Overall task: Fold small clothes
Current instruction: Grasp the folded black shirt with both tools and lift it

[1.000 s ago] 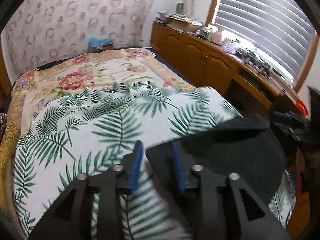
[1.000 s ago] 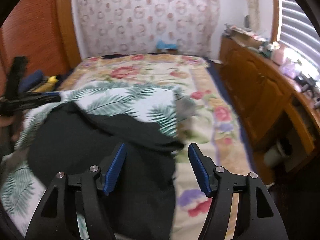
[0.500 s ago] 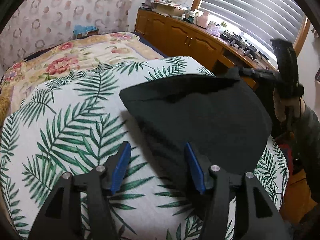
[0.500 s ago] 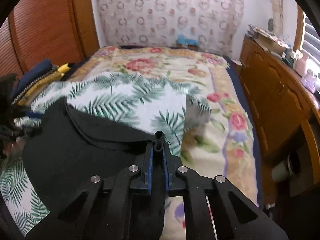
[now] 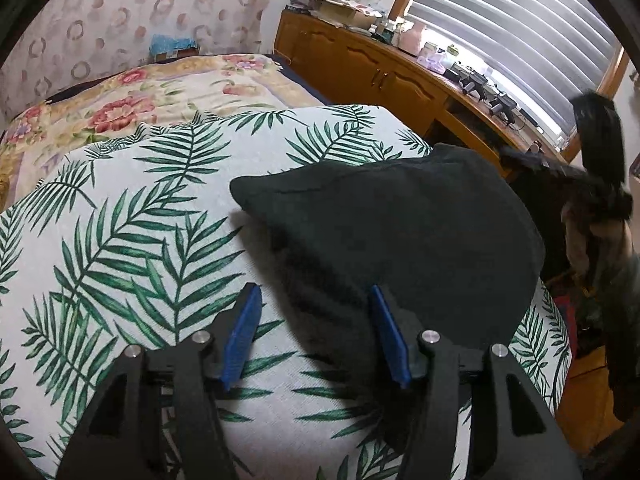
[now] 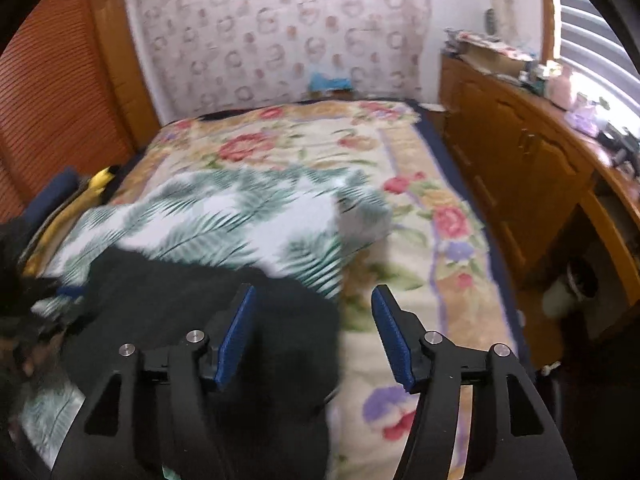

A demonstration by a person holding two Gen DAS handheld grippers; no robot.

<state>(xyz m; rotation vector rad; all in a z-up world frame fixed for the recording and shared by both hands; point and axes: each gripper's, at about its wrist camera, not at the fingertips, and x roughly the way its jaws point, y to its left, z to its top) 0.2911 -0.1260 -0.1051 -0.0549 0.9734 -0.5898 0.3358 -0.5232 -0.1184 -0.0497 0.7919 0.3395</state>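
Note:
A black garment (image 5: 400, 232) lies folded on a white cloth printed with green palm leaves (image 5: 120, 240), which is spread over the bed. My left gripper (image 5: 316, 332) hovers open over the garment's near left edge, and its blue pads do not press on the cloth. In the right wrist view the black garment (image 6: 180, 312) is blurred at lower left. My right gripper (image 6: 314, 332) is over its right edge with the jaws opening and nothing gripped. The right gripper (image 5: 600, 152) and a hand show blurred at the far right of the left wrist view.
A floral bedspread (image 6: 320, 148) covers the bed under the leaf cloth. Wooden cabinets (image 6: 520, 168) with clutter on top run along the window side. Navy and yellow folded clothes (image 6: 76, 196) lie by a slatted wooden door (image 6: 48, 100).
The right gripper shut on the garment's edge half a second ago and has now let go. The left gripper's jaws stand wider than a second ago. The garment now lies flatter.

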